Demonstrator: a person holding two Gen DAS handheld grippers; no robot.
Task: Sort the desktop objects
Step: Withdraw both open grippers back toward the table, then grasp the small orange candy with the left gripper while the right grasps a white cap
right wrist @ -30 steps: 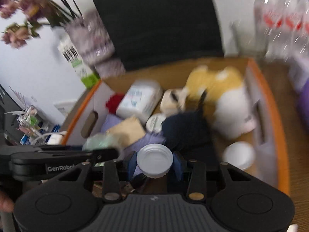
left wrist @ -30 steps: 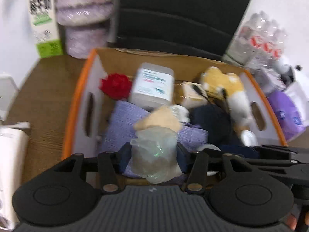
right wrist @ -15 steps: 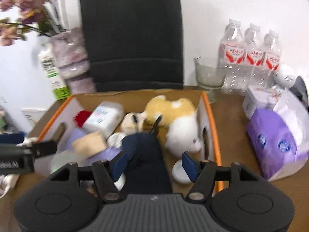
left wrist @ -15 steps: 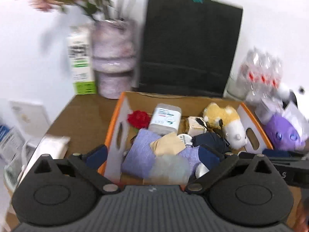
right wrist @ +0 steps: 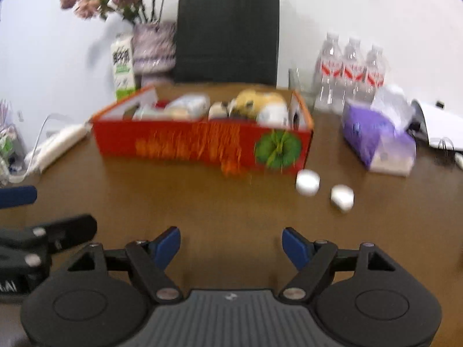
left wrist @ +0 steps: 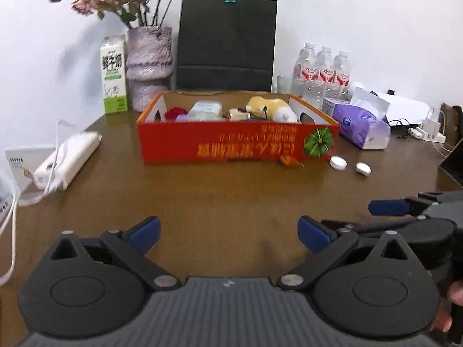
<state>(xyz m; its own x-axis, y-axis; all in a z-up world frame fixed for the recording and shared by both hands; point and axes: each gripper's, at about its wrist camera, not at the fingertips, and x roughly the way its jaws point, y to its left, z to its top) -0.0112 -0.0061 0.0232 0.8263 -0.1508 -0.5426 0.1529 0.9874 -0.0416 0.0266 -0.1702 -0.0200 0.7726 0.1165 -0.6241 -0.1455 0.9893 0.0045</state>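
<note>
Both the left gripper (left wrist: 228, 232) and right gripper (right wrist: 231, 244) are hovering with jaws wide and empty, the two white caps (right wrist: 308, 182) lying ahead toward the worktop's right edge, just beside the red box (right wrist: 202, 141), nearer the right gripper.

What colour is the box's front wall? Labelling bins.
Red box with orange print, clearest in the left wrist view.
</note>
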